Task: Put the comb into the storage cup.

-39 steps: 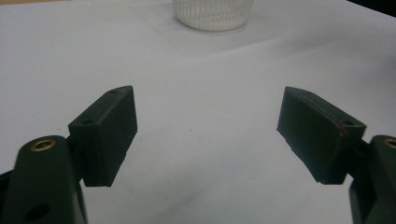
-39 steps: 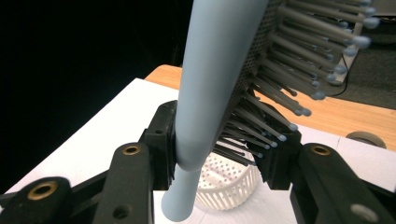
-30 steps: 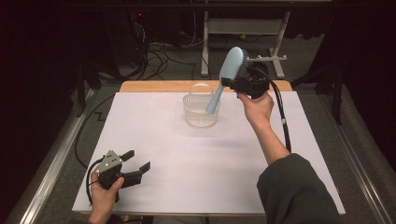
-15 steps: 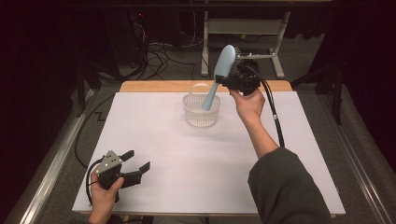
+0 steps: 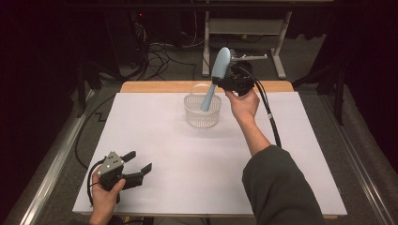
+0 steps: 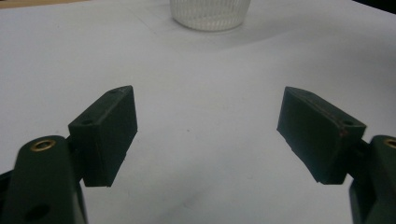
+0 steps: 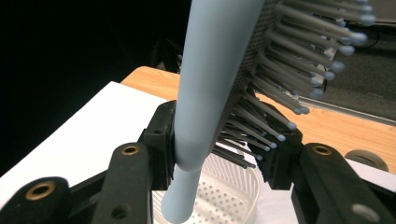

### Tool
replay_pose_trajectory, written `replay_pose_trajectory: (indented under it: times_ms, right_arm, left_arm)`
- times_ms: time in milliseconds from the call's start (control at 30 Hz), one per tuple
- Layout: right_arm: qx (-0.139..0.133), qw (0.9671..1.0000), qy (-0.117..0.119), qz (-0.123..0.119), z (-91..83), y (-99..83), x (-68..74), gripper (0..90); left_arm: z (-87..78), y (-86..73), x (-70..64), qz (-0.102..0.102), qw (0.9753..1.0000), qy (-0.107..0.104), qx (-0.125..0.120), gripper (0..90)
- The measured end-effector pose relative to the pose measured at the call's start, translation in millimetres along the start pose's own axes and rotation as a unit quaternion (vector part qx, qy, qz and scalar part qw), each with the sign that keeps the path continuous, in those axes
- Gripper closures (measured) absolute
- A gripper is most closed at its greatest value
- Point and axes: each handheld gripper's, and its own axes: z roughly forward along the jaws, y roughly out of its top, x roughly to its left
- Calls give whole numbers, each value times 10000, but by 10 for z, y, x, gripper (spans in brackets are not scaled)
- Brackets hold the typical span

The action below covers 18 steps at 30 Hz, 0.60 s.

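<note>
A pale blue hairbrush [image 5: 215, 77] is clamped in the right gripper [image 5: 233, 80], which is held up above the far end of the table [image 5: 291, 140] by the person's right hand [image 5: 243, 104]. In the right gripper view, the two black jaws are seen closed on the brush [image 7: 210, 88] at the lower part of its head, one jaw pressed on the smooth back and the other set among the bristles [image 7: 285, 70]. The head is carried above the jaws and tilted, while the handle is pointed down below them, its tip hanging inside or just over a white perforated basket [image 7: 224, 196]; contact with the basket cannot be told. In the high view the basket [image 5: 202, 110] is seen standing on the white table cover, below and just beside the right gripper, with the gripper's black cable [image 5: 268, 112] trailed back along the forearm.

The left gripper [image 5: 136, 171] is held low at the near edge of the table by the person's left hand [image 5: 105, 197], well apart from the basket. In the left gripper view its jaws are spread wide with nothing between them, only the bare white surface [image 6: 205, 140] lying beneath, and the basket's ribbed wall [image 6: 208, 11] is seen far ahead of the jaws.
</note>
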Motion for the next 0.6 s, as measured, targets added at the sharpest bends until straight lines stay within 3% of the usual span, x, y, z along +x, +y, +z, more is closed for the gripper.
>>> replay_pose_trajectory:
  times_ms: [600]
  right_arm:
    - [134,9998,-101,-68,234,-119,72,545]
  left_arm:
    - [1,0,-3,10,10000,-7,12,210]
